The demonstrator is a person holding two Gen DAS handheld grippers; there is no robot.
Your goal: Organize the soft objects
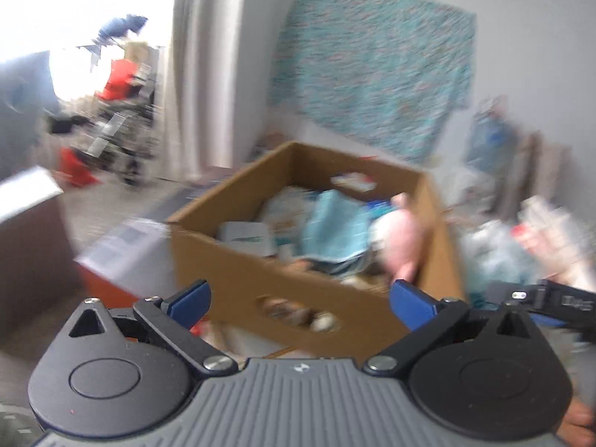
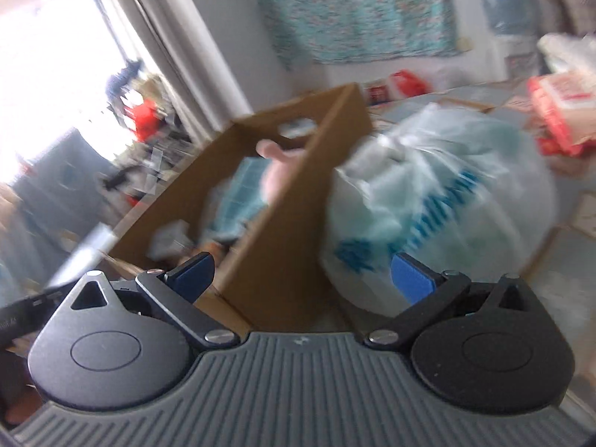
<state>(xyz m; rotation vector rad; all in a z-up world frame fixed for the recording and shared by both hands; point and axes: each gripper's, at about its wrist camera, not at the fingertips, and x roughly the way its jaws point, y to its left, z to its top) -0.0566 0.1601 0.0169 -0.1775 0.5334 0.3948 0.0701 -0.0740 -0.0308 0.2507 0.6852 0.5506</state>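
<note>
A brown cardboard box (image 1: 238, 260) stands ahead, blurred by motion. Inside it lie a pink soft toy (image 1: 404, 234), a light blue cloth (image 1: 335, 231) and white packets. My left gripper (image 1: 301, 300) is open in front of the box's near wall, its blue fingertips (image 1: 193, 298) wide apart with nothing between them. In the right wrist view the same box (image 2: 283, 223) shows from its corner, with the pink toy (image 2: 275, 175) and blue cloth (image 2: 242, 193) inside. My right gripper (image 2: 303, 275) is open and empty, close to that corner.
A bulging plastic bag with blue print (image 2: 439, 208) leans against the box's right side. Red and white packets (image 2: 555, 111) lie behind it. A patterned teal cloth (image 1: 372, 67) hangs on the wall. A curtain (image 1: 201, 67) and a bright window are at the left.
</note>
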